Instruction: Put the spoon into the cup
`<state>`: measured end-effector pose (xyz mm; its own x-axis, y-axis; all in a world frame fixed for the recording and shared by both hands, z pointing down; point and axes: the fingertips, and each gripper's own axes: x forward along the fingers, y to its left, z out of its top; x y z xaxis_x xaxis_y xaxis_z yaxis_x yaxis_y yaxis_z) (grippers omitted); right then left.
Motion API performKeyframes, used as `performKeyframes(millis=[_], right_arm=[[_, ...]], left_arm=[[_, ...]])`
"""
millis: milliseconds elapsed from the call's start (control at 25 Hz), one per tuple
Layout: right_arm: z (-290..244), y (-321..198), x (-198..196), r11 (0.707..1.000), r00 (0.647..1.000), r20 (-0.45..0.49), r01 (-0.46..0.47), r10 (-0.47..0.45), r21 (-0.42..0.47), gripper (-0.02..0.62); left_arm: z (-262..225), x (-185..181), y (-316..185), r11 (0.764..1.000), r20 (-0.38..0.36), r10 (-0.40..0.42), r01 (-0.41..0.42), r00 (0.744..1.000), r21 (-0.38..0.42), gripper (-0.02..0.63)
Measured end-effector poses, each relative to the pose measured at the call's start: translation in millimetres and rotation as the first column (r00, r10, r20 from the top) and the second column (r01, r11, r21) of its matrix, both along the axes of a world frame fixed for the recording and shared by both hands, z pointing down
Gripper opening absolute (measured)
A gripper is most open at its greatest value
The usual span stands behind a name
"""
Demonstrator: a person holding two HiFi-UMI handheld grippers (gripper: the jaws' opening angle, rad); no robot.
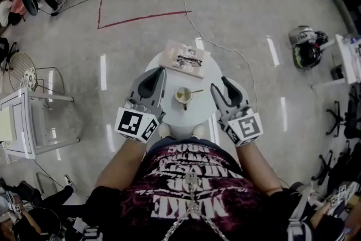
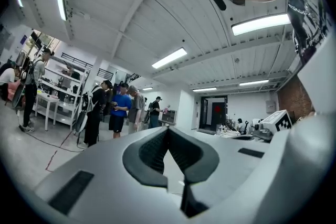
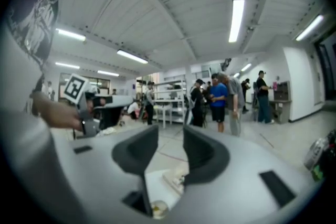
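A small white cup (image 1: 184, 95) stands on the round white table (image 1: 210, 74), and the spoon (image 1: 196, 91) rests in it with its handle sticking out to the right. My left gripper (image 1: 152, 82) hangs left of the cup, above the table, its jaws meeting at the tips (image 2: 168, 129) with nothing between them. To the right of the cup is my right gripper (image 1: 224, 88), open and empty. In the right gripper view its jaws (image 3: 170, 136) stand apart, with the cup (image 3: 157, 210) low in the gap, blurred.
A book (image 1: 185, 59) lies at the table's far edge. A white side table and wire chair (image 1: 28, 115) stand at the left, with a helmet and bags (image 1: 307, 48) at the right. A cable (image 1: 192, 20) runs across the floor. People stand at the far end.
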<state>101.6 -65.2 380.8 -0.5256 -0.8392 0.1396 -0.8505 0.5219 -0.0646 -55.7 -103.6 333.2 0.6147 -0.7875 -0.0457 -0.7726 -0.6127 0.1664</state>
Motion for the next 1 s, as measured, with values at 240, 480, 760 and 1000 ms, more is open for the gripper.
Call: performKeyframes(millis=[240,480,760,1000], right_arm=[[-36.6,-4.8,-2.9,0.998,1.0,-0.002,0.006,-0.006,0.063,0.062],[-37.6,-7.0,0.4,0.998,1.0,-0.015,-0.008,0.008,0.06,0.035],[-36.5,-6.3,-2.3,0.999,1.0,-0.011,-0.004,0.004,0.048,0.032],[-35.1,-4.9,-2.3,0.999,1.0,-0.02,-0.006,0.007,0.043,0.032]], left_arm=[[-3.9,-6.5,-0.4,1.0,0.009,-0.031,0.031,0.999,0.008,0.029],[-0.6,-4.1,7.0,1.0,0.022,-0.025,0.024,0.999,0.002,0.029],[5.0,-5.5,10.1,1.0,0.024,-0.022,0.022,0.999,-0.014,0.029],[8.5,-4.6,9.0,1.0,0.021,-0.015,0.016,1.0,-0.026,0.029]])
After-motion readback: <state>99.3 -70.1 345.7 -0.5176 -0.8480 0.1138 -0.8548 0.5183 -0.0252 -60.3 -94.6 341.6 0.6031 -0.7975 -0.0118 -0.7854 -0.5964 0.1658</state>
